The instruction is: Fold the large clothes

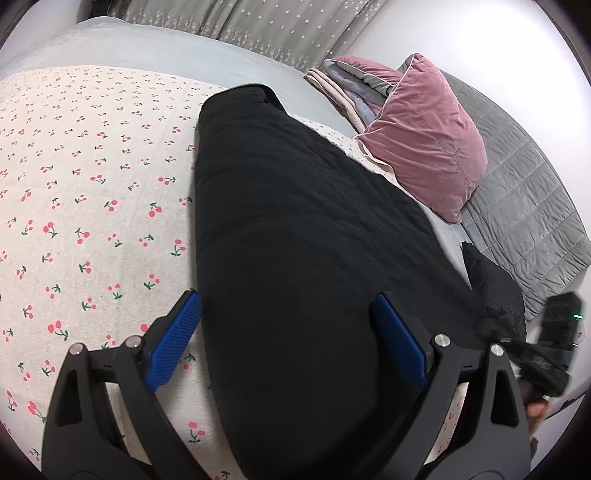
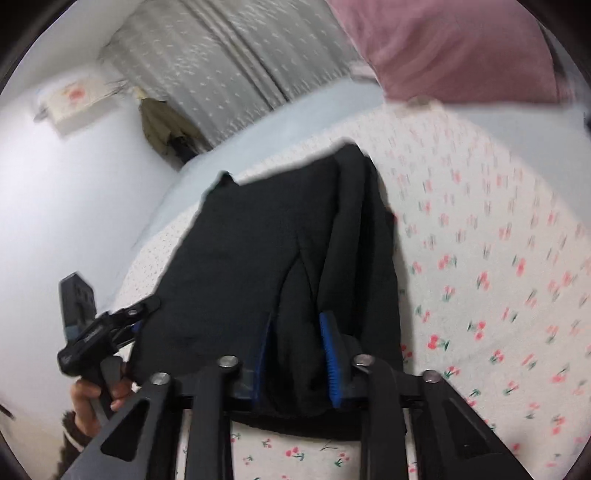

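A large black garment (image 1: 303,229) lies lengthwise on the cherry-print sheet (image 1: 92,184) of a bed. My left gripper (image 1: 287,295) hangs open over its near end. One blue pad (image 1: 177,339) is beside the garment's left edge and the other pad (image 1: 399,339) is above the cloth. At the right edge my right gripper (image 1: 524,349) holds up a bunch of the black cloth. In the right wrist view my right gripper (image 2: 297,317) is shut on a fold of the garment (image 2: 258,240). The left gripper (image 2: 146,314) shows at the left, held by a hand (image 2: 88,398).
A pink pillow (image 1: 424,140) leans on a grey quilt (image 1: 524,199) to the right of the garment. Folded blankets (image 1: 347,85) are stacked behind it. A patterned curtain (image 1: 258,26) hangs past the bed's far edge. A white wall (image 2: 55,203) is at the left.
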A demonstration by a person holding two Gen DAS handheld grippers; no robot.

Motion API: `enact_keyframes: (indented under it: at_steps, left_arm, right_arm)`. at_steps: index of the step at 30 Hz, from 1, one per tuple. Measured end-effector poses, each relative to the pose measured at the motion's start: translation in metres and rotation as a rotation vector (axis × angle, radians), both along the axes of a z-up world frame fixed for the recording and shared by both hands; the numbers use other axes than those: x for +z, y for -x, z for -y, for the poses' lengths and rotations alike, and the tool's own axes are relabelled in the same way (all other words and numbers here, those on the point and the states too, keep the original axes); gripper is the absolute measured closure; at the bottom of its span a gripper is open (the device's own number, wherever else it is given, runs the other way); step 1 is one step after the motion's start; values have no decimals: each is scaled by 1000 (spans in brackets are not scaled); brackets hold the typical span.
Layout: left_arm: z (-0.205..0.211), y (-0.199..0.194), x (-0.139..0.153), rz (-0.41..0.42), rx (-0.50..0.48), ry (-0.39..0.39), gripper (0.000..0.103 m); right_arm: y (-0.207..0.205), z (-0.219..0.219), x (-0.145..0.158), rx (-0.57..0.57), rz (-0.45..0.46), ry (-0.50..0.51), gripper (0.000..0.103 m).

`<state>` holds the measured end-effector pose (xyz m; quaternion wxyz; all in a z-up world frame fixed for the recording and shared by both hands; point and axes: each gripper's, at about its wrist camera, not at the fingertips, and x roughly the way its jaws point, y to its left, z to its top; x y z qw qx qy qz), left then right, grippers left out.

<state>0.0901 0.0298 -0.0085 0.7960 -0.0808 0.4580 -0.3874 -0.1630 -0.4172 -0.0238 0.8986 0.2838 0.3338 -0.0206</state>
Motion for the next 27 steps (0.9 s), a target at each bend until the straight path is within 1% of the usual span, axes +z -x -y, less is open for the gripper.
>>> enact_keyframes:
  at_steps: [1,2,3,4,5,6,7,8,9,10,11,12,13,14,15,16,17,18,23,27]
  left_arm:
    - [-1,0,1,3,0,5,9]
    - [-3,-1,2,5,-1,10,9]
    - [-4,-1,3,7,-1,10,9]
    - [-5,-3,2,9,-1,2,9]
    - [-4,-3,1,9,-2,-6,9]
    - [-4,-5,-1,0,-6,-8,9]
    - [-4,-7,-3,-12,-4,-6,9]
    - [-4,-9,-4,-26,-1,-4,9]
    - [-4,-11,-5,-46,0,6,9]
    - [-5,-12,-6,-55,1,12,9]
    - [-5,-13,-5,-60,2,15,9]
    - [-5,-15,-5,-61,2,16,9]
    - [-4,-17,-5,-61,0,14,9]
    - [-3,-18,-6,-62,1,13,9]
    - [-2,-20,-8,-69,1,13,8]
    - [-1,-21,-9,-76,1,14,7]
    - [-1,-22,-10,-82,2,13,5]
    - [0,-24,-13,-87,5,13,3]
    - [5,-33,-19,-119,-16,14,1]
    - [11,-46,-29,-188,-64,29,0]
  right_arm:
    - [9,-9,15,16,37,33,85]
    - [17,-18,26,23,42,84,85]
    - [21,-27,30,14,15,152,86]
    - [21,-35,30,-11,-31,246,95]
    - [15,-40,18,-72,-133,378,95]
    - [5,-36,-1,-124,-245,452,95]
    - [-5,-28,-25,-152,-371,488,95]
    - [-13,-16,-48,-153,-464,449,95]
    - [-13,-7,-55,-143,-470,369,94]
    - [-7,7,-53,-139,-419,239,94]
    - [2,18,-41,-149,-325,146,93]
    - [10,27,-28,-164,-234,89,86]
    - [19,35,-15,-180,-141,41,66]
    - [24,41,-9,-194,-93,14,49]
    - [28,49,-2,-221,-43,-18,15]
    - [28,52,1,-241,-2,-35,10]
    - [27,55,3,-246,29,-46,10]
    - [19,59,4,-227,33,-56,10]
    - [-25,67,-12,-148,-61,-139,10]
    - [-58,76,-38,-81,-115,-251,10]
